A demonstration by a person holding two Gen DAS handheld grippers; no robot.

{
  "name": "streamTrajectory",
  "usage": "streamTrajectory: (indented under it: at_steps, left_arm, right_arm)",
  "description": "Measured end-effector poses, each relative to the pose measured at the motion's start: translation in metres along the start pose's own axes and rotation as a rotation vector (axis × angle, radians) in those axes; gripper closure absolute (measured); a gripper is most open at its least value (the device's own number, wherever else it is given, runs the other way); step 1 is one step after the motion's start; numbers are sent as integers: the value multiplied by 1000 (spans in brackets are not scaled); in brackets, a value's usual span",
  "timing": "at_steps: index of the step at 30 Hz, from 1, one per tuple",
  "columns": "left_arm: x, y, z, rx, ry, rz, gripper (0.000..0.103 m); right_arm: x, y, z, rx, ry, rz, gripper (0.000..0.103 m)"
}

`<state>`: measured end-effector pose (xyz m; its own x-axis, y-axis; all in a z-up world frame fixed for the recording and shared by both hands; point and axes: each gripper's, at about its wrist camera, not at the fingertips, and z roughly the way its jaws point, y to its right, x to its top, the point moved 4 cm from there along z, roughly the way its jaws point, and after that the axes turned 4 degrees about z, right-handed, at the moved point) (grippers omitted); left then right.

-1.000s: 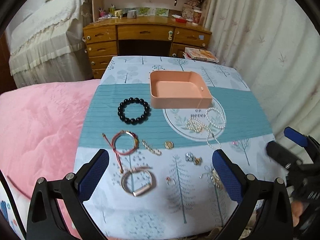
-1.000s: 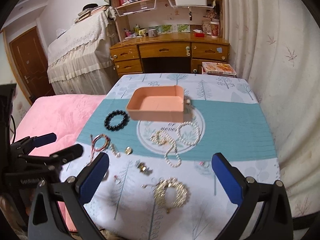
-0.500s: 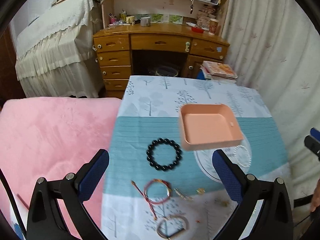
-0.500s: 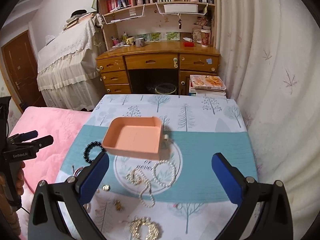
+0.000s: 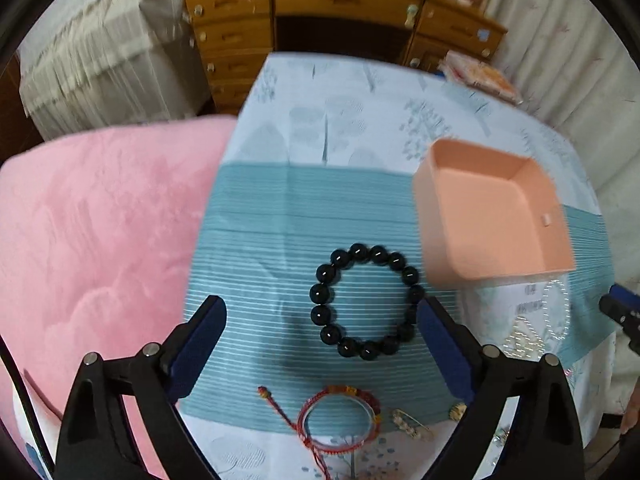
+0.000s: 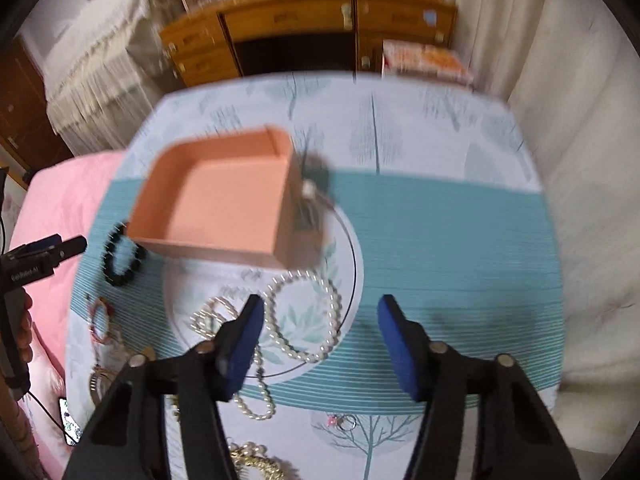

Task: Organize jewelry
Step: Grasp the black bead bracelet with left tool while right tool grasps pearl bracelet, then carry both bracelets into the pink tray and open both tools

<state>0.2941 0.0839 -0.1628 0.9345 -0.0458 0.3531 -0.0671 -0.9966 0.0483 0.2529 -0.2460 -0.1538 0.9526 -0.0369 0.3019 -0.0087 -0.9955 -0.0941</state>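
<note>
Dropped lower and closer to the table (image 5: 280, 208) since 0.5 s ago, both grippers; bookshelf gone from both views, motion blur in both.

Left gripper (image 5: 322, 334): fingers (image 5: 200, 336) spread wide, holding nothing, hovering over black bead bracelet (image 5: 366, 300). Bracelet flat on teal striped band of the tablecloth, framed between the fingers, just left of pink tray (image 5: 490, 216). Contact between right fingertip and beads: cannot tell. Near side of black bracelet: red cord bracelet (image 5: 340, 416), lying on the edge of teal band and white print. Right of red cord: small gold chain piece (image 5: 412, 424) and gold ring (image 5: 458, 410). Pink blanket (image 5: 92, 240) left of the table.

Right gripper (image 6: 320, 330): fingers (image 6: 398, 344) open, narrower gap than left, holding nothing, over the round printed medallion below the pink tray (image 6: 216, 208). Pearl bracelet (image 6: 306, 316) on that medallion, near side of tray, between the fingers toward the left one. Left of pearl bracelet: gold-and-pearl cluster (image 6: 214, 316). Pearl strand (image 6: 256, 400) running from it toward camera, partly hidden by left finger. Small ring (image 6: 344, 422) on white print, nearer than pearl bracelet. Another pearl-and-gold piece (image 6: 256, 460) at bottom edge. Tray interior bare; dark blurred item against its right wall, identity unclear. Left gripper (image 6: 60, 248) visible at left edge, beside black bead bracelet (image 6: 122, 260).
</note>
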Motion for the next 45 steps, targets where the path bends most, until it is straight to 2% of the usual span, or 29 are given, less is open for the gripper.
streamTrajectory:
  at_steps: [4,6,8,10,12,15,17,19,20,23,27,39,45]
  left_arm:
    - [3,-2,30,-17,-57,-21,18]
    - [4,-1,39,-21,-74,-23,20]
    - [5,-1,47,-23,-85,-22,23]
    - [4,-1,52,-24,-97,-17,36]
    - [4,-2,57,-33,-114,-15,44]
    - [6,2,58,-16,-111,2,48]
    - [6,3,57,2,-107,16,62]
    - [6,4,55,9,-107,28,90]
    - [6,3,55,0,-111,21,90]
    - [5,2,54,-3,-110,14,90]
    - [4,4,36,-19,-72,4,90]
    - [23,46,-85,-75,152,107,90]
    - [39,72,-117,-77,224,141,90]
  right_arm:
    - [1,8,26,-21,-67,20,56]
    - [1,11,33,-31,-83,24,58]
    - [1,12,39,-38,-101,24,64]
    - [-1,12,45,-43,-120,18,70]
    - [-2,10,51,-52,-133,4,78]
    - [-4,4,54,-85,-130,-32,86]
    - [-5,4,54,-97,-129,-35,88]
    - [-6,3,55,-101,-126,-37,90]
    - [-6,3,56,-97,-126,-36,96]
    - [-8,1,54,-64,-140,-12,96]
    - [-6,-3,33,-30,-99,-8,96]
    - [7,-55,-79,53,169,-79,96]
    - [25,-72,-101,50,280,-88,96]
